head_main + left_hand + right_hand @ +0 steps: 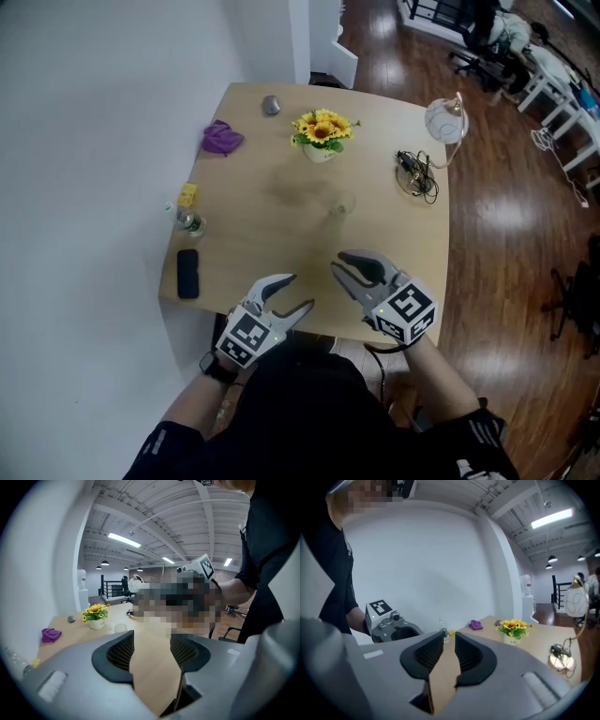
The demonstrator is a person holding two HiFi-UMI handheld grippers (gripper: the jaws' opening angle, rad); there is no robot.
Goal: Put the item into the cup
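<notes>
A plain white wall (94, 141) fills the left of the head view, with the square light wooden counter (281, 192) set against it. Dark glossy wooden floor (506, 225) spreads to the right. White desks (553, 89) and a black office chair (480, 37) stand at upper right. In the left gripper view, bright ceiling strip lights (123, 539) glow at the top.

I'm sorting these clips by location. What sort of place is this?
Probably an open-plan office or lab: a wooden table by a white wall, office chairs and white desks beyond, strip lights on an exposed ceiling.

No text, label or number can be read anywhere.
</notes>
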